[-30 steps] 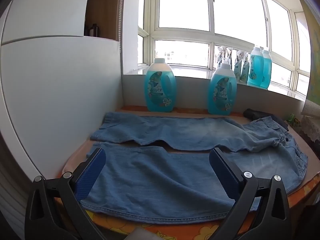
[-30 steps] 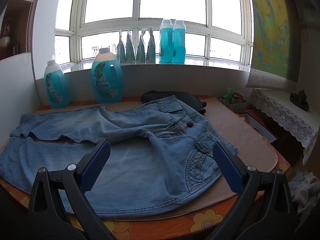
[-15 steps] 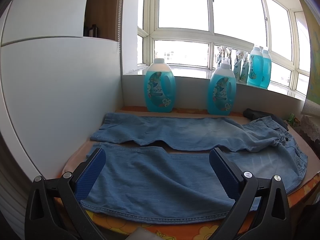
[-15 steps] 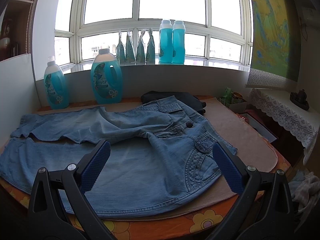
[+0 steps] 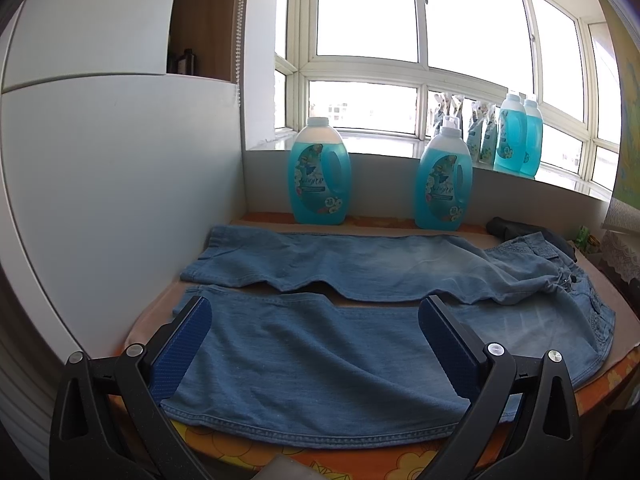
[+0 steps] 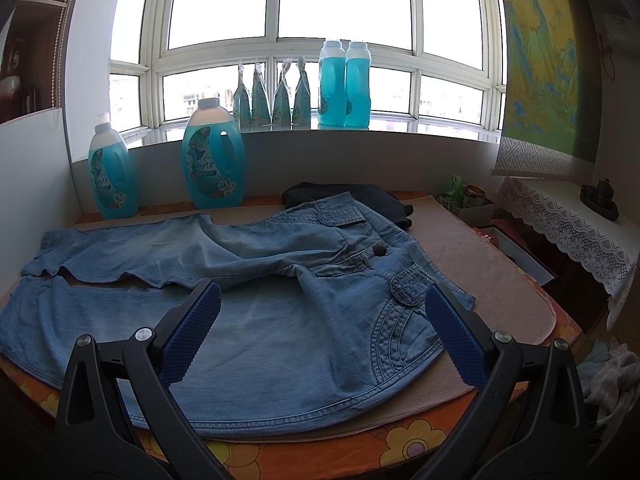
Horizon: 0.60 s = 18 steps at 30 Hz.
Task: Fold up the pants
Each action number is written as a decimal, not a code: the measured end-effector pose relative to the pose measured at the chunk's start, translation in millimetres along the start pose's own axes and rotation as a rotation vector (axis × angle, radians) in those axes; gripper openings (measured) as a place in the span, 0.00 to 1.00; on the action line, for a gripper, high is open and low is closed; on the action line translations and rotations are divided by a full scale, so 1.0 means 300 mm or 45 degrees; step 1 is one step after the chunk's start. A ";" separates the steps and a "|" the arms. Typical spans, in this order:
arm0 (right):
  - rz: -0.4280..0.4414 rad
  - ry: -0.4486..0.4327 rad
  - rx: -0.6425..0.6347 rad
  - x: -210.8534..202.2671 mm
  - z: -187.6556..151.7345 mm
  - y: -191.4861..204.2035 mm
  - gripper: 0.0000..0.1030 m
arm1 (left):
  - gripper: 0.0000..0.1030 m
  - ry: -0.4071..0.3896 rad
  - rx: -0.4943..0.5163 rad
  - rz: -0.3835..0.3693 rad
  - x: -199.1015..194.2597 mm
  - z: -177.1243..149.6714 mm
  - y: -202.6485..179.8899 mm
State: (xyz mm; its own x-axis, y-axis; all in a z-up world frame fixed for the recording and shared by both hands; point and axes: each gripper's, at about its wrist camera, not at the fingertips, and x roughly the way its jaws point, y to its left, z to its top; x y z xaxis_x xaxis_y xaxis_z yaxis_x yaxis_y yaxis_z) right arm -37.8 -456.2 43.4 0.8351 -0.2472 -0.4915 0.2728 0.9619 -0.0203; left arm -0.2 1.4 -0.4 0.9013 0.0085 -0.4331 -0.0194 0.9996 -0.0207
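Light blue denim pants [image 5: 320, 356] lie spread flat on the table, legs to the left and waist to the right; they also show in the right wrist view [image 6: 280, 328]. The two legs lie side by side with a narrow gap between them. My left gripper [image 5: 314, 320] is open and empty, held above the near leg's hem end. My right gripper [image 6: 322, 316] is open and empty, held above the seat and waist, near a back pocket [image 6: 408, 288].
Two blue detergent bottles [image 5: 320, 178] [image 5: 442, 184] stand at the table's back edge. A dark folded garment [image 6: 360, 196] lies behind the waist. A white cabinet wall [image 5: 120, 200] bounds the left. A beige mat [image 6: 480, 272] covers the floral tablecloth. A lace-covered shelf [image 6: 568, 220] stands on the right.
Both grippers have drifted very slightly; the pants have not moved and both jaws stay open.
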 end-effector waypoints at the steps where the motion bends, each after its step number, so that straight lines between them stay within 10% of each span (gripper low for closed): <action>1: 0.001 0.000 0.002 0.001 0.000 0.000 1.00 | 1.00 0.000 -0.001 0.000 -0.001 0.000 0.000; 18: 0.000 -0.001 0.002 0.004 0.001 0.002 1.00 | 1.00 0.001 0.001 0.000 0.001 -0.002 -0.001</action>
State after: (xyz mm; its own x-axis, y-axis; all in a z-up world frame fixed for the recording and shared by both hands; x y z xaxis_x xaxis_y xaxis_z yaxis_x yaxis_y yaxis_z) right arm -36.5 -456.1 43.0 0.8354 -0.2473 -0.4908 0.2737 0.9616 -0.0187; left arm -0.2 1.2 -0.9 0.9010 0.0085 -0.4338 -0.0191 0.9996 -0.0201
